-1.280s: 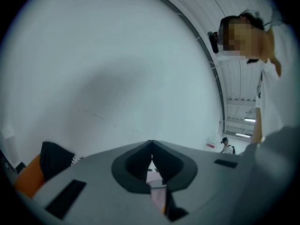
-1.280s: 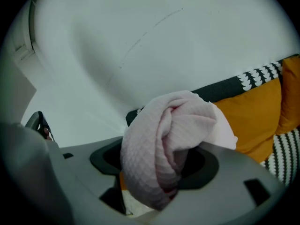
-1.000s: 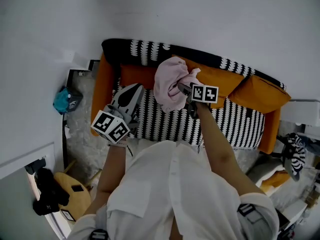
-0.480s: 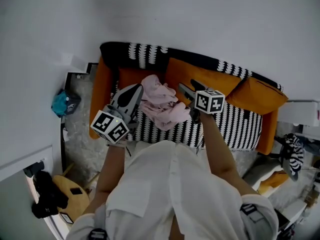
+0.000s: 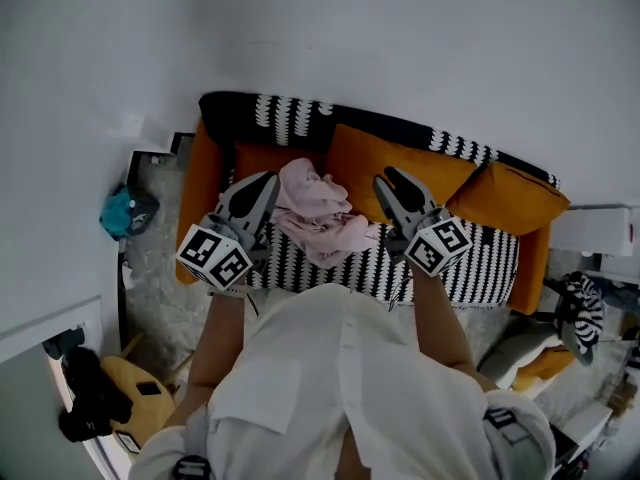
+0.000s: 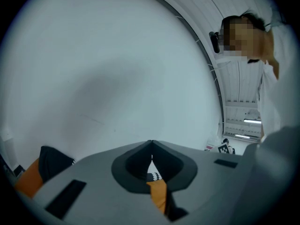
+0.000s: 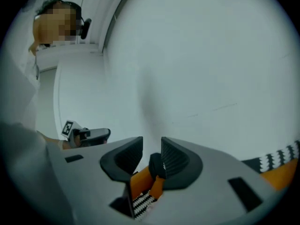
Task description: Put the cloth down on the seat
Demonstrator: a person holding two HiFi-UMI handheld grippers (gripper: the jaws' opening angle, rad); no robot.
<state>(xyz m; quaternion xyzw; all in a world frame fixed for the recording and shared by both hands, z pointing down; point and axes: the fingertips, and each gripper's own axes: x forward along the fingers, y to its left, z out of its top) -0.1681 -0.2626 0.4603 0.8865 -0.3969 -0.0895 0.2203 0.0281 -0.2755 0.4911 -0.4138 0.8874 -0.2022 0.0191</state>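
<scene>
On the seat (image 5: 330,258) of the sofa (image 5: 205,183), far-left part: one pink cloth (image 5: 315,213), crumpled in a loose heap. It lies on the black-and-white patterned cover, with its far edge against the orange back cushion (image 5: 385,163). No claw touches it.

Left gripper (image 5: 262,180): held level, just to the left of the cloth. In the left gripper view its jaws (image 6: 151,149) are closed tip to tip with nothing between them.

Right gripper (image 5: 390,180): held to the right of the cloth, clear of it. In the right gripper view its jaws (image 7: 151,151) stand partly apart with a narrow gap. They have just been closing, and nothing is between them. Only orange and patterned sofa fabric shows behind the gap.

Second orange cushion (image 5: 510,196): at the sofa's right end, tilted against the arm.

Teal bundle (image 5: 122,213): on the floor to the left of the sofa.

Round wooden stool (image 5: 160,403): near left, with a dark object on its left edge.

Person: white shirt (image 5: 340,378), both forearms stretched towards the sofa.

Wall (image 5: 400,38): plain white, behind the sofa.
</scene>
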